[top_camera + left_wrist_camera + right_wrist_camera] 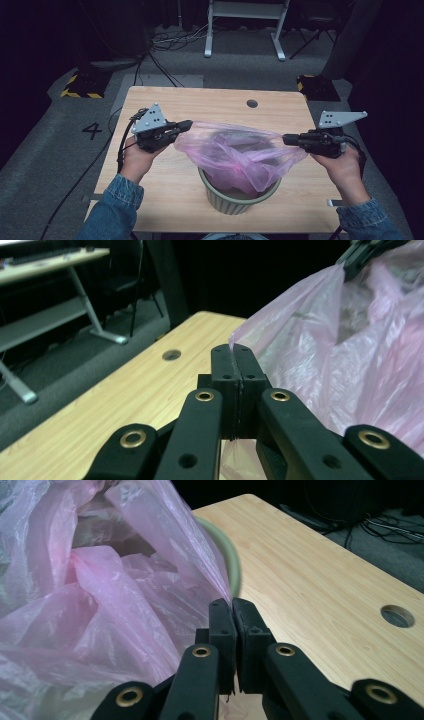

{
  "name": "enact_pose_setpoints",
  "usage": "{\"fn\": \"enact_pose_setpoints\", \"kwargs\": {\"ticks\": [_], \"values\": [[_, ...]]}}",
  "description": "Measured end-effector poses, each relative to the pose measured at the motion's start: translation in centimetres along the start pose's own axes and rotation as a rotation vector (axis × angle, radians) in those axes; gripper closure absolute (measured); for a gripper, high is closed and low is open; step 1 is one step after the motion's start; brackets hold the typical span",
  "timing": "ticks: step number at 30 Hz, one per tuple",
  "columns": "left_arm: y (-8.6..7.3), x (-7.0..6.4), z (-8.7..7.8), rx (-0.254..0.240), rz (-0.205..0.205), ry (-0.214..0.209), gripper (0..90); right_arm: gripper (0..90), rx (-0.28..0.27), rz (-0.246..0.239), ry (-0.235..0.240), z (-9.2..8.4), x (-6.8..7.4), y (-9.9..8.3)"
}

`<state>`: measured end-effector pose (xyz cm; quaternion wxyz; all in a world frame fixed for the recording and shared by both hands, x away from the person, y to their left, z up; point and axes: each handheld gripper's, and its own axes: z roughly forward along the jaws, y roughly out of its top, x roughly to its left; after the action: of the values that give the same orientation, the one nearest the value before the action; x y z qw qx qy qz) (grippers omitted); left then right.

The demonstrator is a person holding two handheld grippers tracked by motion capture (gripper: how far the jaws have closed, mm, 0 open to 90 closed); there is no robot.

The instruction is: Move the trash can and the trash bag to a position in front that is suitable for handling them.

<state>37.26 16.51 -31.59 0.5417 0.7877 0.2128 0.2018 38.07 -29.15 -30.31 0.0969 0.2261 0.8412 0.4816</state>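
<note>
A thin pink plastic bag (235, 152) hangs stretched open above a pale green ribbed bin (239, 199) near the table's front edge, its lower part sagging into the bin. My left gripper (186, 125) is shut on the bag's left rim, and the film (320, 355) runs out from between its pressed jaws. My right gripper (287, 139) is shut on the bag's right rim. In the right gripper view the pink film (100, 590) spreads from the closed jaws, with the bin's green rim (231, 560) behind it. The far gripper's black tip (357, 257) pinches the opposite rim.
The wooden table (165, 175) has a round cable hole (252, 103) near its far edge. A white desk frame (245, 25) and loose cables (170, 40) lie on the grey floor beyond. A number four (92, 131) is marked on the floor at left.
</note>
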Motion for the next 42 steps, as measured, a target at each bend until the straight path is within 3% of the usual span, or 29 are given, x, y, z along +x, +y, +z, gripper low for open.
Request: {"fn": "enact_pose_setpoints", "kwargs": {"ticks": [8, 20, 26, 37, 40, 42], "values": [[-1.8, 1.0, 3.1, 0.083, -0.049, -0.005, 89.5, 87.2, 0.022, 0.058, -0.046, 2.2, -1.7, -1.2], [-5.5, 1.5, 5.2, 0.186, -0.114, -0.050, 89.5, 89.4, 0.127, 0.105, -0.043, 5.4, -2.6, -3.8], [-6.9, 1.1, 5.0, 0.185, -0.138, -0.085, 89.6, 89.9, 0.124, 0.148, 0.004, 5.6, -2.3, -6.1], [-9.5, -0.5, 4.5, 0.194, -0.147, -0.113, 89.3, 89.9, 0.142, 0.143, 0.054, 5.5, -0.4, -9.7], [-9.4, -0.6, 3.8, 0.158, -0.146, -0.061, 75.5, 86.8, 0.133, 0.117, 0.050, 5.3, -0.1, -9.7], [-9.2, -0.4, 3.1, 0.118, -0.153, -0.053, 67.9, 72.6, 0.118, 0.111, 0.012, 4.7, -0.1, -9.6]]}}
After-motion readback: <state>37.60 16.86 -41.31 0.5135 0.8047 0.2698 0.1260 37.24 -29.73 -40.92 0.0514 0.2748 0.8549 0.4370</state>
